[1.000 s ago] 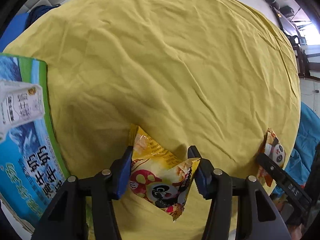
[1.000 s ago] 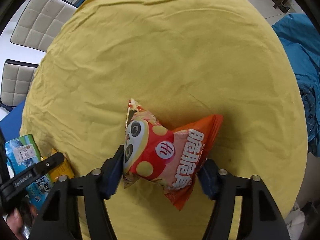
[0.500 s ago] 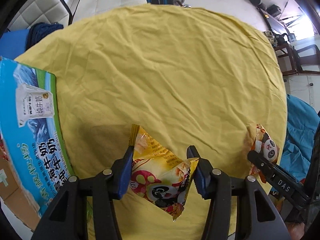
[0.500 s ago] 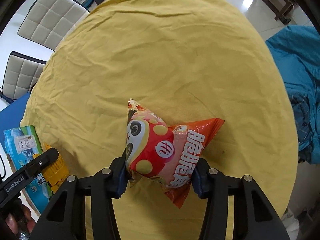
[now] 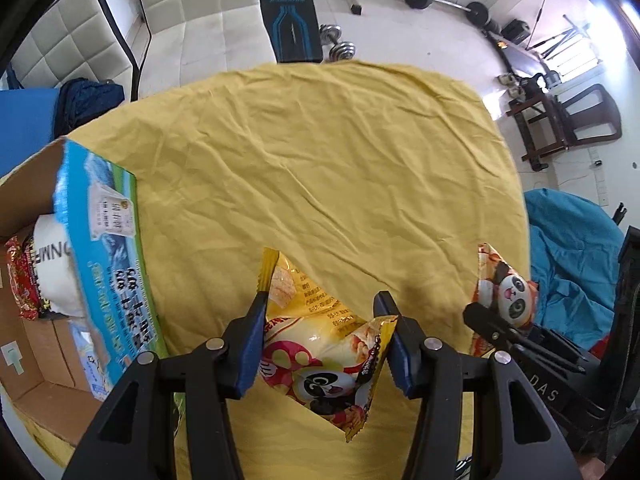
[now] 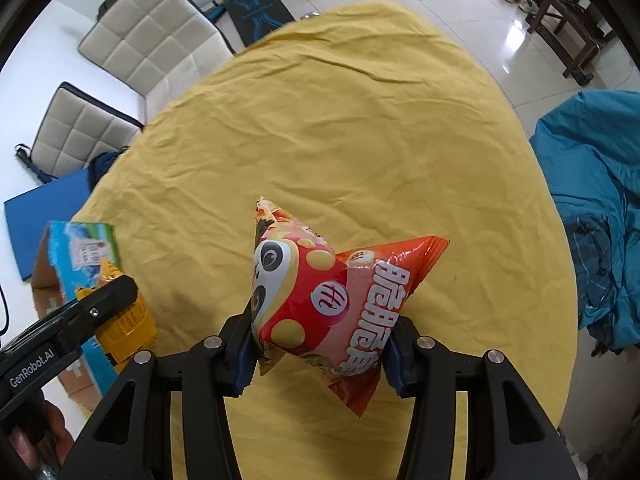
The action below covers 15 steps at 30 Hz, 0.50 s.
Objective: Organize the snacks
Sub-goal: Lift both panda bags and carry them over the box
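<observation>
Black finger (image 6: 80, 316) reads "GenRobot.AI"; other (image 5: 532, 376) "DAS".

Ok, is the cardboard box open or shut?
Open: the cardboard box shows its flap raised, with snack packets visible inside.

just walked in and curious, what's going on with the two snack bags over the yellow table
A person is holding a gripper in each hand, and each has a snack bag pinched between its fingers. The left gripper holds a yellow bag; the right gripper holds a red bag. Both bags are above the yellow tablecloth. An open cardboard box with other snacks inside sits at the table's left edge, probably where these are headed.
</observation>
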{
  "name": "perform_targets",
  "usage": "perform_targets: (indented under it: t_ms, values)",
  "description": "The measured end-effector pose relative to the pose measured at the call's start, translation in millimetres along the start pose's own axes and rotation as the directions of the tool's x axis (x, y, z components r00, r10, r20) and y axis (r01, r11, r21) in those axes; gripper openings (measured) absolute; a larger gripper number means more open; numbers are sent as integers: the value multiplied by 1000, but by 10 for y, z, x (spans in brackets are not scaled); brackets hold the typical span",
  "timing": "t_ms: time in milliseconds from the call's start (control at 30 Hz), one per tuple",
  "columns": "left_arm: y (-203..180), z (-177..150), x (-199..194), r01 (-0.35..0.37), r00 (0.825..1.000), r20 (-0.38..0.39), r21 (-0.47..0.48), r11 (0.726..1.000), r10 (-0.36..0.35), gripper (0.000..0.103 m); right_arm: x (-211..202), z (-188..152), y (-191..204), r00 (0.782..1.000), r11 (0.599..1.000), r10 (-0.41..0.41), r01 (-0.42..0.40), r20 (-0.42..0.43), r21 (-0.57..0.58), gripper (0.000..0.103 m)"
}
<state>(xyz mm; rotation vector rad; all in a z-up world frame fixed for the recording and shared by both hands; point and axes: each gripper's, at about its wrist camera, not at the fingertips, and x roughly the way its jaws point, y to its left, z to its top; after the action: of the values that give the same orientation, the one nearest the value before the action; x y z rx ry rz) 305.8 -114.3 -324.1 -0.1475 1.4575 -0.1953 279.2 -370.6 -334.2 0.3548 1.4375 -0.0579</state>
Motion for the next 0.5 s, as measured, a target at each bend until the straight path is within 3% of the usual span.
perform_targets:
  t_ms: [267, 500]
  values:
    - [91, -159, -473, 27, 997, 71, -2, 1000, -27, 50, -461, -187, 334, 997, 997, 52, -48, 55, -64, 53]
    - [430, -318, -886, 49, 989, 141, -38, 998, -44, 50, -761, -402, 843, 991, 986, 108, -96, 80, -140, 53]
